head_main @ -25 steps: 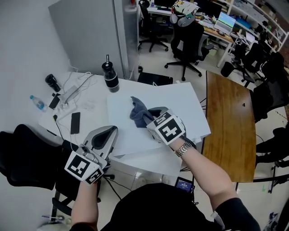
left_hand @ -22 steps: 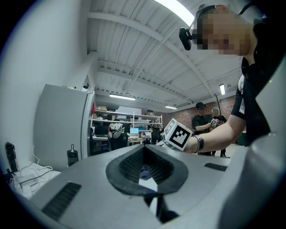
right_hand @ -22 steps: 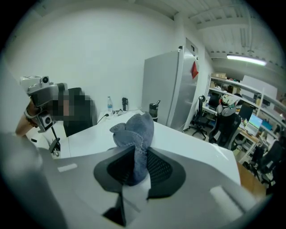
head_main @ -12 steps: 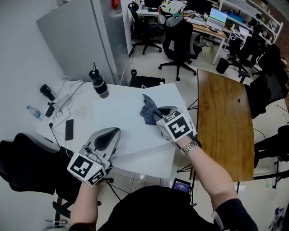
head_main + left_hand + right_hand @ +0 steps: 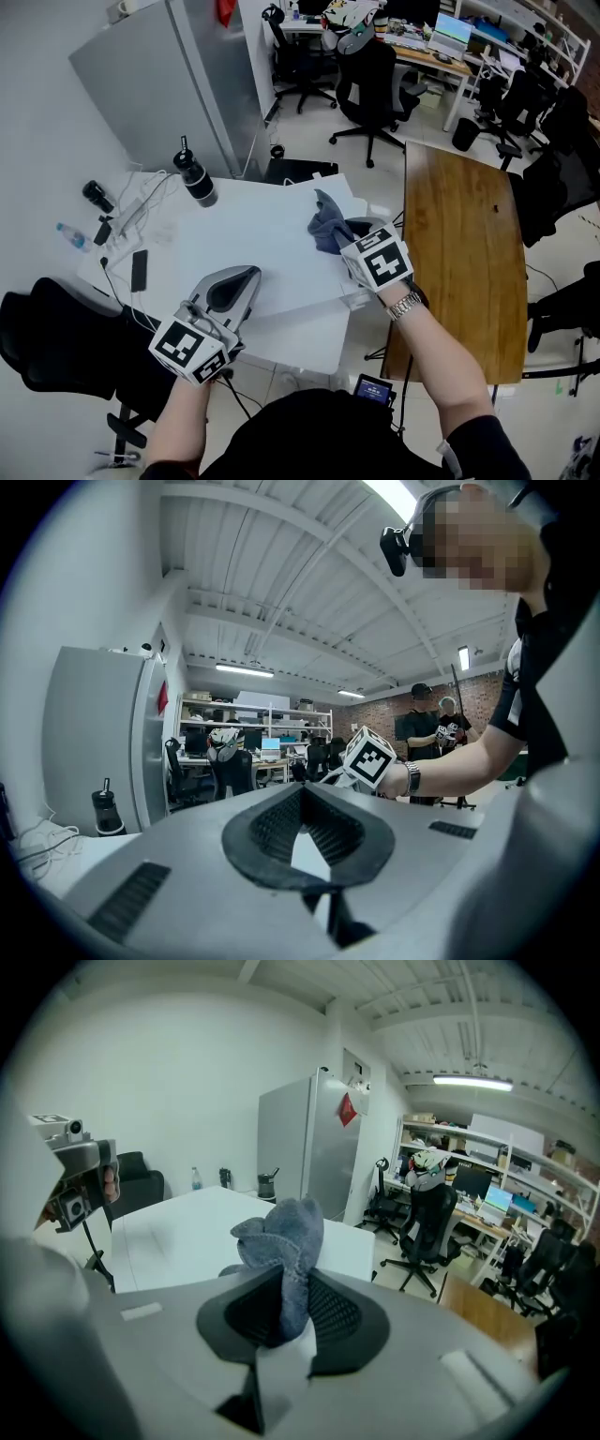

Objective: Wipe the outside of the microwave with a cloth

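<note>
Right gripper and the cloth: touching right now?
Touching. In the right gripper view, the right gripper has its jaws pinched on the cloth, which bunches above them.

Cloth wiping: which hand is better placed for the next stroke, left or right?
Probably right. The right gripper is shut on the blue-grey cloth at the white surface's right side. The left gripper is shut and empty at the near edge.

We see a black bottle [image 5: 194, 178], power strip [image 5: 131, 214] and phone [image 5: 139, 270] at left, a wooden table [image 5: 459, 262] at right, office chairs [image 5: 375, 89] beyond
</note>
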### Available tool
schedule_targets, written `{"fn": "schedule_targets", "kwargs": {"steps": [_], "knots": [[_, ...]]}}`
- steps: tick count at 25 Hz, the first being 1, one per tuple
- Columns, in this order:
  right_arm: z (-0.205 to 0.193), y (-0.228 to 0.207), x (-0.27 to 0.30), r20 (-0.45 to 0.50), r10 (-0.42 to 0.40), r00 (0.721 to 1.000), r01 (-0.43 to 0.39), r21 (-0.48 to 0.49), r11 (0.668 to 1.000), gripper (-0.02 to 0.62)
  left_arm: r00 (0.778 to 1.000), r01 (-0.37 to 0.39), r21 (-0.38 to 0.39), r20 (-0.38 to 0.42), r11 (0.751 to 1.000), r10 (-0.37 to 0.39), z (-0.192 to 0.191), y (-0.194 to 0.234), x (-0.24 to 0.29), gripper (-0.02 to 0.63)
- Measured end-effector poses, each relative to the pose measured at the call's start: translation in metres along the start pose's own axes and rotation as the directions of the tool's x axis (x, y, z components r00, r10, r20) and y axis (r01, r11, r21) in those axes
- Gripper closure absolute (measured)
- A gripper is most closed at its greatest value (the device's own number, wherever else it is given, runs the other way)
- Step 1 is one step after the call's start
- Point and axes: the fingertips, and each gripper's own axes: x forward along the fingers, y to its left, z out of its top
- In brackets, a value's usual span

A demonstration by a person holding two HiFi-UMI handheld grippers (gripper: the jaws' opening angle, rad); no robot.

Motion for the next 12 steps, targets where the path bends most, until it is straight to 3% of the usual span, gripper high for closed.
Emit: {"fn": "schedule_targets", "kwargs": {"steps": [12], "knots": [[-0.022, -0.057, -0.02, 0.047, -0.031, 0.998, 0.029, 0.031, 0.999, 0.518, 1.0, 0.016, 0.021, -0.017, 1.0, -0.016, 0.008, -0.037, 0.047, 0.601]]}}
